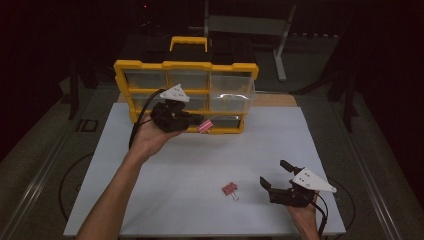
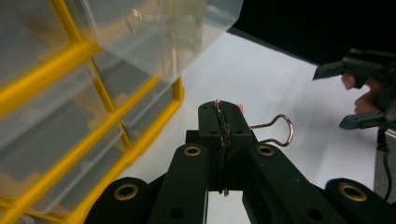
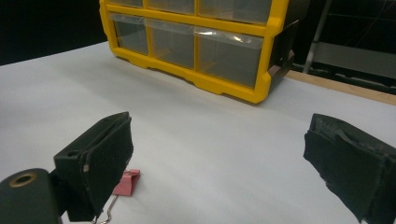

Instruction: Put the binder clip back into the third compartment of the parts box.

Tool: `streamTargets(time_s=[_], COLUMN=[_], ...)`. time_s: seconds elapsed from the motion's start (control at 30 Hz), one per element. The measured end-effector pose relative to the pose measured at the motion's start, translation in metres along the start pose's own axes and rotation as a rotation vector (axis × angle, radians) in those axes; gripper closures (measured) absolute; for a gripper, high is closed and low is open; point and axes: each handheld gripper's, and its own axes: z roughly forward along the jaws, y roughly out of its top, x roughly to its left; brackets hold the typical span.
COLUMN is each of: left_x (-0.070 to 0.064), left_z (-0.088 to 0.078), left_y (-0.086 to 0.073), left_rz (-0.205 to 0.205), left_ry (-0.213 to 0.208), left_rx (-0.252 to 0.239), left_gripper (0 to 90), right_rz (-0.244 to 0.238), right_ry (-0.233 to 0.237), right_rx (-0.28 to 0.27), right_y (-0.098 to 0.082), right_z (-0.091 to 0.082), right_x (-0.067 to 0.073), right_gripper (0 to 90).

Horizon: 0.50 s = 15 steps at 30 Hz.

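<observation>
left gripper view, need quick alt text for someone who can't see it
The left gripper has its black jaws shut on a pink binder clip, whose wire handle sticks out to the right. A yellow-framed organizer with clear drawers stands at left on the white table.

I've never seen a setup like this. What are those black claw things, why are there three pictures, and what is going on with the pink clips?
No robot here: a person holds a black two-jaw hand tool in each hand. The high view looks down on the white table; the other two pictures come from cameras riding on the tools. The left gripper is shut on a small pink binder clip, its wire handle poking out sideways, held up close to the yellow-framed organiser with clear plastic drawers; one drawer at the right stands pulled out. The right gripper is open, near the table's front edge. A second pink binder clip lies on the table beside it.
</observation>
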Motion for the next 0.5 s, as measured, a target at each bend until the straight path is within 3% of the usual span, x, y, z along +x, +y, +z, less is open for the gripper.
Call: streamTargets(time_s=[0.1,0.17,0.27,0.5], left_x=[0.001,0.005,0.007,0.012], left_z=[-0.005,-0.014,-0.021,-0.037], left_y=[0.007,0.018,0.029,0.057], left_rz=[0.008,0.010,0.013,0.023], left_ry=[-0.005,-0.045,-0.065,-0.078], left_rx=[-0.008,-0.027,-0.039,-0.065], left_gripper=[89.8,89.8,89.8,89.8], right_rz=[-0.001,0.002,-0.001,0.005], right_ry=[0.001,0.001,0.001,-0.001], right_rx=[-0.001,0.001,-0.002,-0.003], right_y=[0.000,0.000,0.000,0.000], right_z=[0.000,0.000,0.001,0.000], right_x=[0.000,0.000,0.000,0.000], right_gripper=[7.5,7.5,7.5,7.5])
